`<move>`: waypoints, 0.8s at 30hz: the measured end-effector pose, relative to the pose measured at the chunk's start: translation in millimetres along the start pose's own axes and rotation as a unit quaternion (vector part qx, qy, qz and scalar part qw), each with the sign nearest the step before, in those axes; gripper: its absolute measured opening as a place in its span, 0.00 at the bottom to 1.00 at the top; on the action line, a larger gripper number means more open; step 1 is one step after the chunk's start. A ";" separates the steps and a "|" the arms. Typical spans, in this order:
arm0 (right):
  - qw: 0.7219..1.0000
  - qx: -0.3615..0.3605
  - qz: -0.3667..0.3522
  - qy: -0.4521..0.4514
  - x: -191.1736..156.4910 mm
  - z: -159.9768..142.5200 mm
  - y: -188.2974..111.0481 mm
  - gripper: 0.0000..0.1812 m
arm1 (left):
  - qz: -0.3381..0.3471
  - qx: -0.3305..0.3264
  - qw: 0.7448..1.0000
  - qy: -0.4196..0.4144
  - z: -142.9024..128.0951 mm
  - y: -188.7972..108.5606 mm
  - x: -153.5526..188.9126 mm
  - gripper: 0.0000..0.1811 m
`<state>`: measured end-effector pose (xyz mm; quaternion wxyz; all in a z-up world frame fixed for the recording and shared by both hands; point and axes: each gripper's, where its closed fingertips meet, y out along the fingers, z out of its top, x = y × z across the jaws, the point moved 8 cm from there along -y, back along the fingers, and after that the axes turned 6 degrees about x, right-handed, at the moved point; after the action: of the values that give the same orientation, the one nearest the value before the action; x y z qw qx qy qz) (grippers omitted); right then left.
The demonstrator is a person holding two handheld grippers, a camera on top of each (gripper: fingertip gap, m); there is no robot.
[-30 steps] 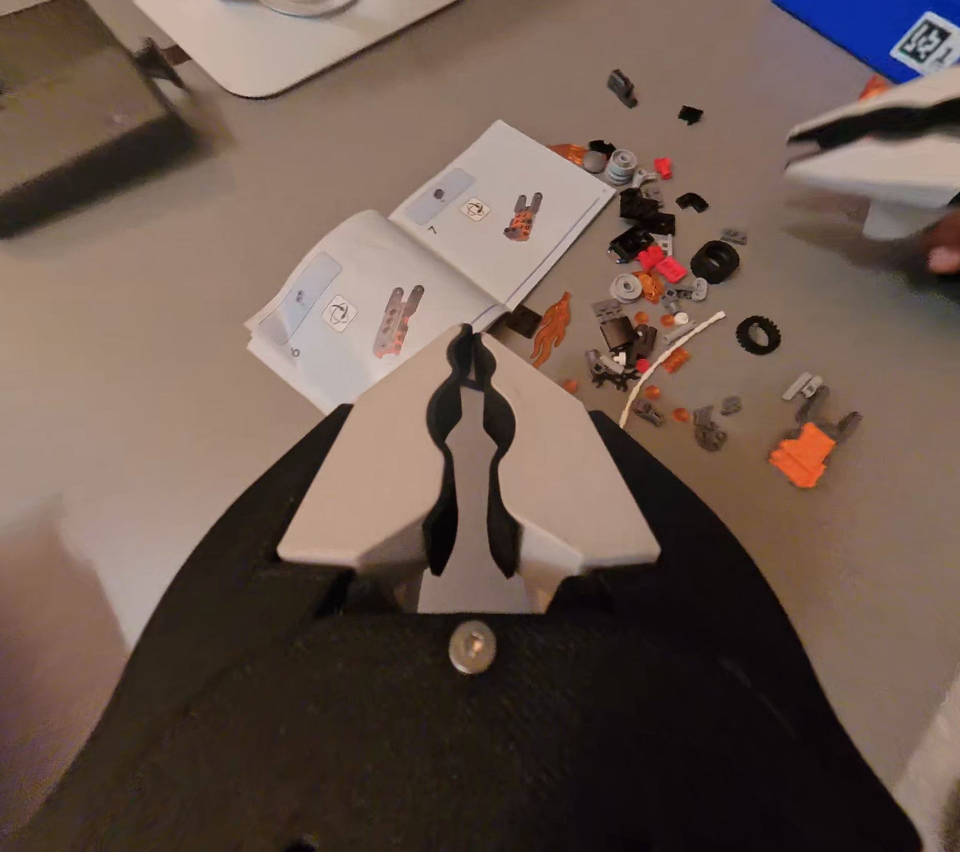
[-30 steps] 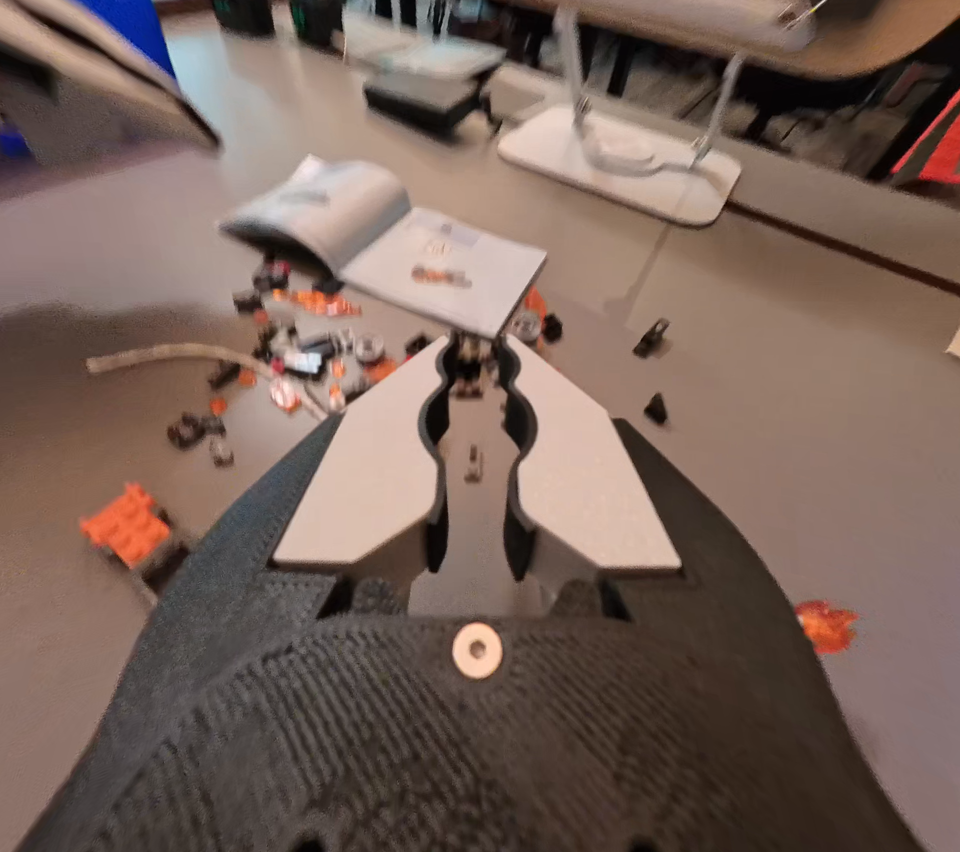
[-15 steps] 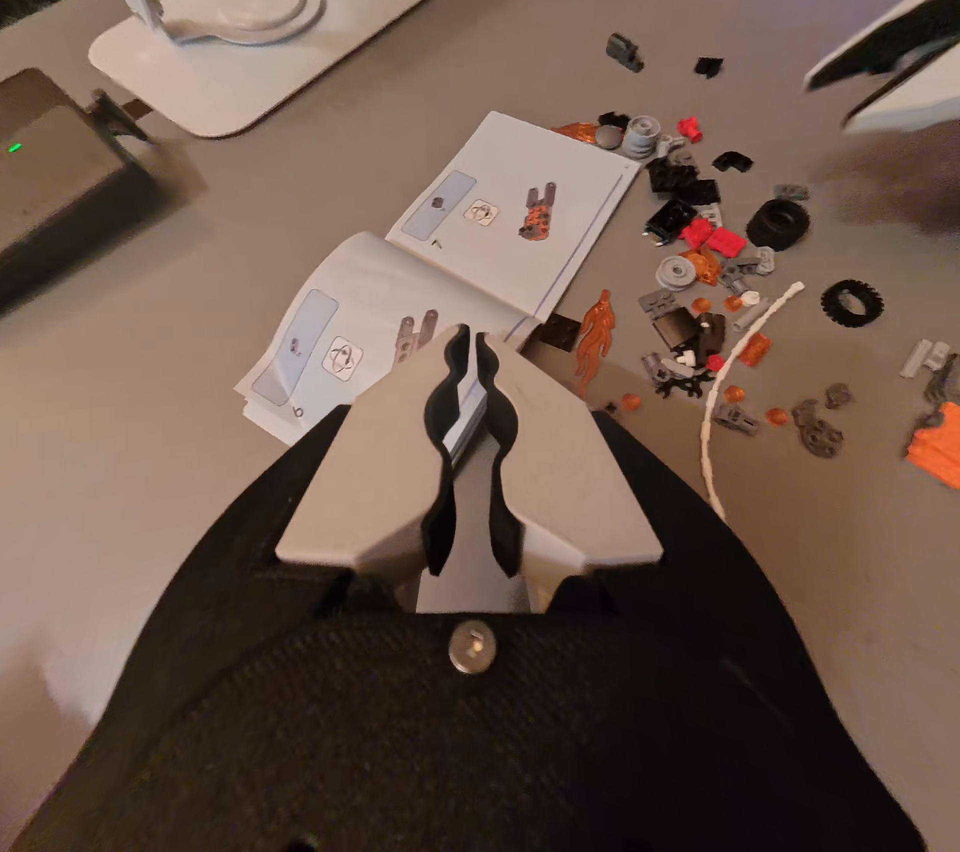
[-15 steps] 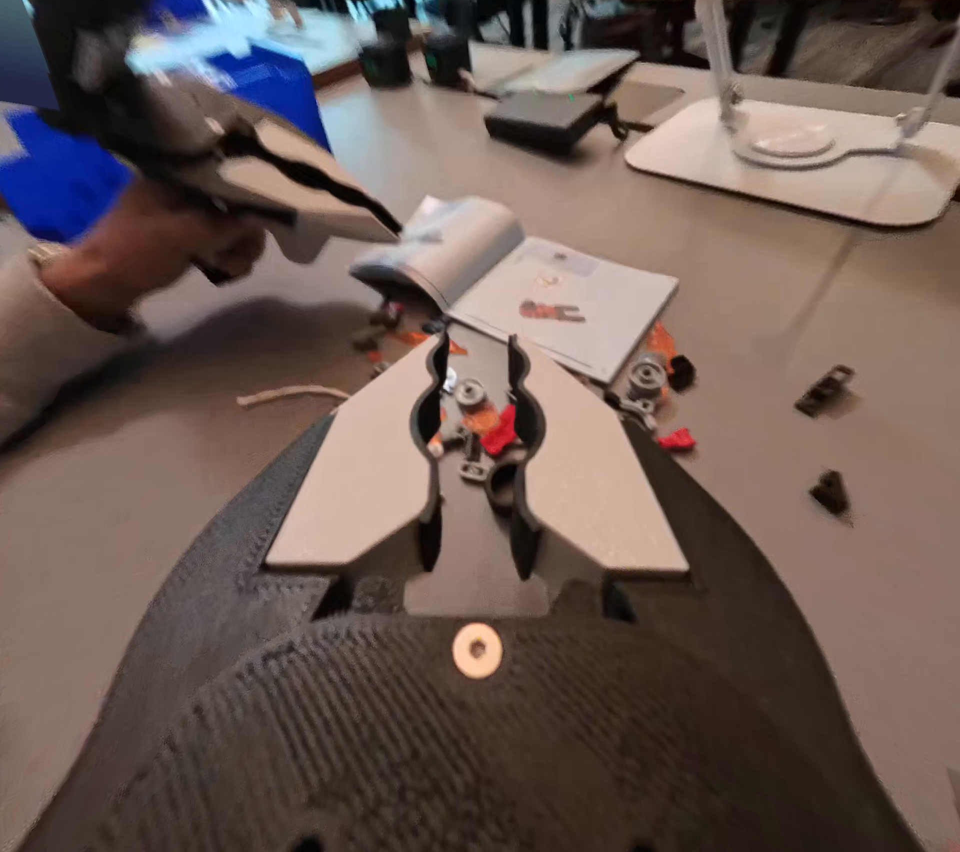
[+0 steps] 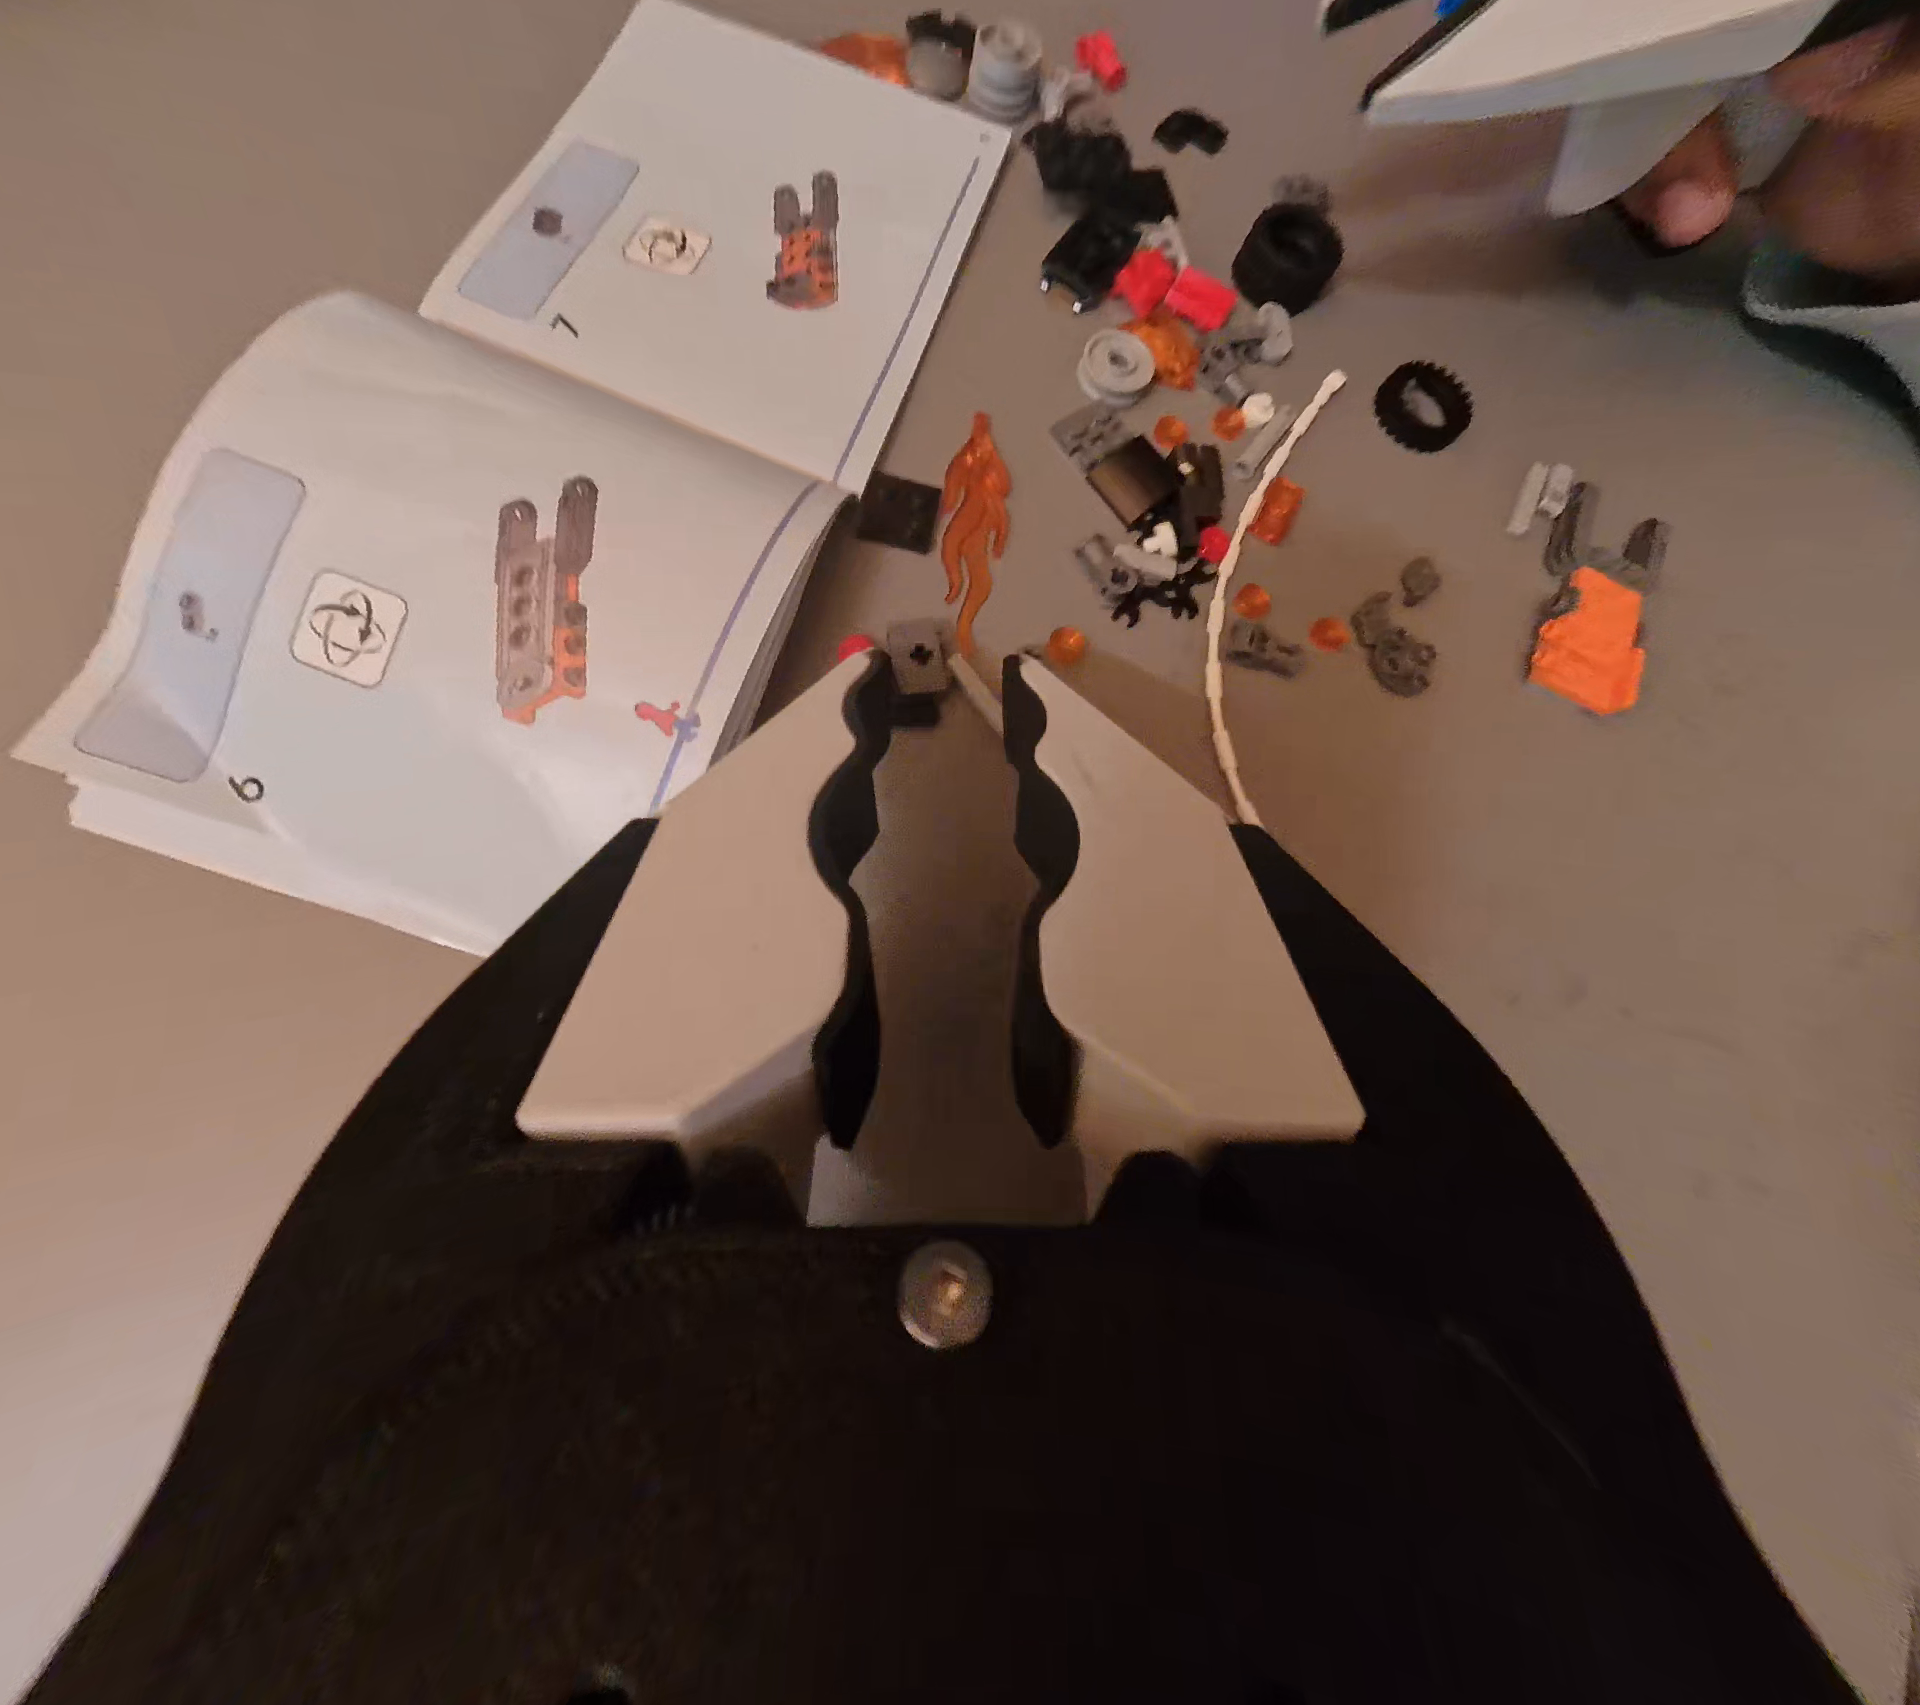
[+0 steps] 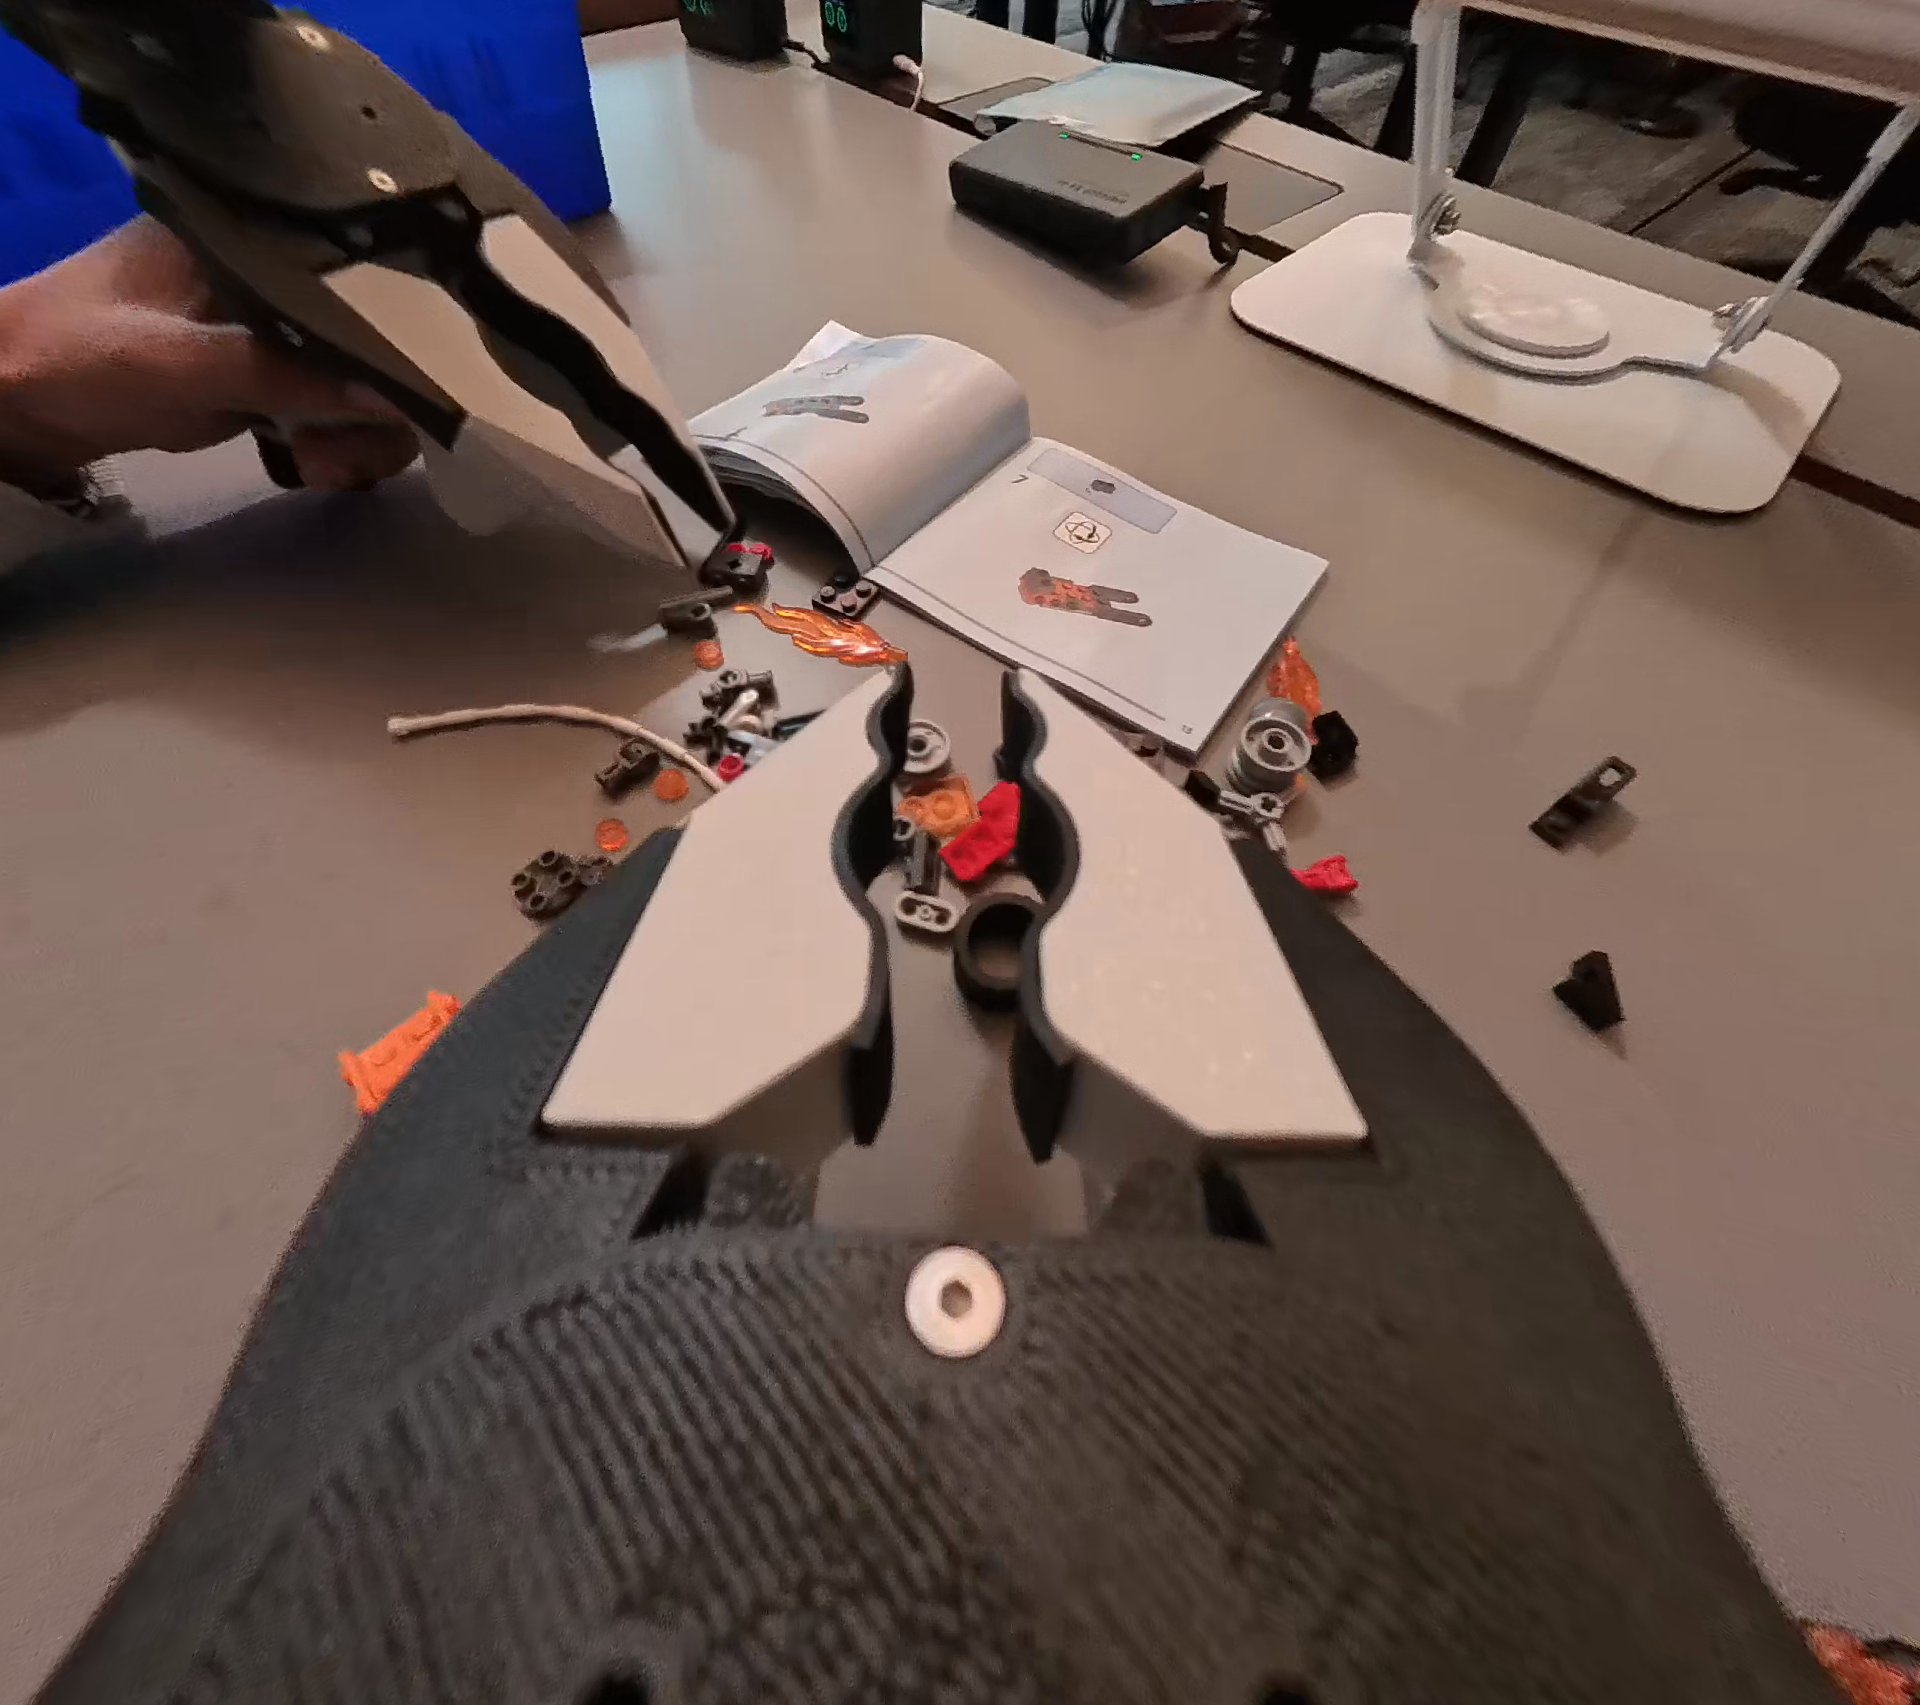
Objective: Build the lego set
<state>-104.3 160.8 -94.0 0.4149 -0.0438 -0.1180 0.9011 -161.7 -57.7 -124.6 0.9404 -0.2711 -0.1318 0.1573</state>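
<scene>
Left wrist view: left gripper [image 5: 945, 668] fingers are spread, a small grey brick [image 5: 920, 656] lying against the left fingertip, not pinched. Beside it lie an orange flame piece [image 5: 975, 517] and the open instruction booklet [image 5: 540, 450]. Right wrist view: right gripper [image 6: 956, 687] fingers are spread above loose pieces, including a red brick [image 6: 985, 819] and black tyre [image 6: 995, 947], on the grey table [image 6: 1558, 1136].

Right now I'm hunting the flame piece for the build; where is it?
In the left wrist view the orange flame piece lies flat just past the left gripper, between the open instruction booklet and the loose parts.
</scene>
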 end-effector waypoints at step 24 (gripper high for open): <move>1.000 -0.012 -0.001 -0.010 -1.6 -2.3 2.6 0.09 | -0.004 0.002 1.000 -0.020 1.9 5.6 0.8 0.05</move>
<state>-104.8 158.3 -96.9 0.4143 -0.0398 -0.1326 0.8996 -162.8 -52.0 -126.0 0.9388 -0.2652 -0.1516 0.1592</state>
